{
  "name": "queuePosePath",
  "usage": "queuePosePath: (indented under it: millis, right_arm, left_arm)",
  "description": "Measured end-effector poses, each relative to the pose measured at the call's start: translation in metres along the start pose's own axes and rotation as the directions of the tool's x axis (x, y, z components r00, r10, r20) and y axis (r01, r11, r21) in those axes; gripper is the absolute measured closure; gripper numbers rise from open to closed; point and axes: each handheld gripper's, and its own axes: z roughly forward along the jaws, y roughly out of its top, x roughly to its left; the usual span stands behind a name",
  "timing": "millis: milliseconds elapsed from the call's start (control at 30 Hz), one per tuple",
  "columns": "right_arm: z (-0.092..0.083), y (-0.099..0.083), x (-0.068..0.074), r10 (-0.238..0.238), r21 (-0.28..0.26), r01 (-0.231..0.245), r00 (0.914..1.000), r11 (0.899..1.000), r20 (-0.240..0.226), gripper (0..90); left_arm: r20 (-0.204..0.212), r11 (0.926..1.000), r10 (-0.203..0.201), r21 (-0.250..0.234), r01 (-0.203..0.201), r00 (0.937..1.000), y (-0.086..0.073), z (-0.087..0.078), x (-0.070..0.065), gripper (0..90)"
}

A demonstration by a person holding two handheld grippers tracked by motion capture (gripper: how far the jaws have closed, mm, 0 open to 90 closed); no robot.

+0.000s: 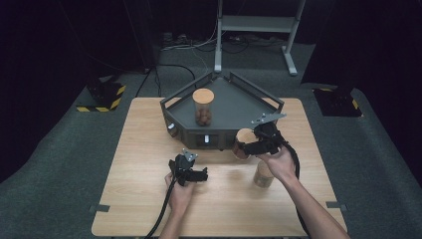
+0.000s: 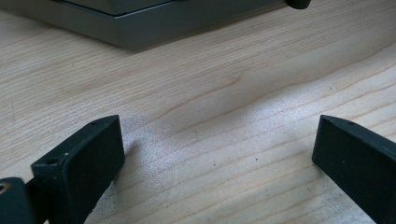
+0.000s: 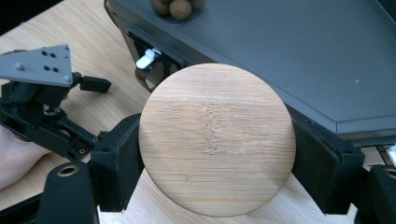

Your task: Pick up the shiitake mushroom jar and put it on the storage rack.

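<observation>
My right gripper (image 1: pixel 247 145) is shut on a round bamboo lid (image 1: pixel 244 136), held on edge above the table near the grey tray's front corner. In the right gripper view the lid (image 3: pixel 217 135) sits squeezed between both black pads. Under my right hand stands a lidless jar (image 1: pixel 263 175) on the table. A second jar (image 1: pixel 203 107), capped with a bamboo lid and holding brown balls, stands on the grey tray (image 1: pixel 239 102). My left gripper (image 1: pixel 198 175) rests low over the table, jaws wide apart with only bare wood between them (image 2: pixel 217 140).
The angular grey tray (image 3: pixel 289 46) has a raised rail at its back and a white switch (image 3: pixel 148 58) on its front face. The wooden table (image 1: pixel 149 149) stands on grey carpet; a metal stand (image 1: pixel 254 22) is behind it.
</observation>
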Motion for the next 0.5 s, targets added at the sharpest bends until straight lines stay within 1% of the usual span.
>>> queuePosePath:
  millis: [133, 500]
  right_arm:
    - [-0.002, 0.005, -0.003, 0.009, -0.002, -0.009, 0.9999, 1.0, -0.013, 24.0]
    - [-0.01, 0.024, -0.005, 0.011, 0.0, -0.011, 0.9999, 1.0, -0.013, 24.0]
  left_arm:
    - [0.0, 1.0, 0.0, 0.0, 0.0, 1.0, 0.0, 0.0, 0.0, 2.2]
    - [0.0, 1.0, 0.001, 0.0, -0.001, 1.0, 0.0, 0.0, 0.0, 2.2]
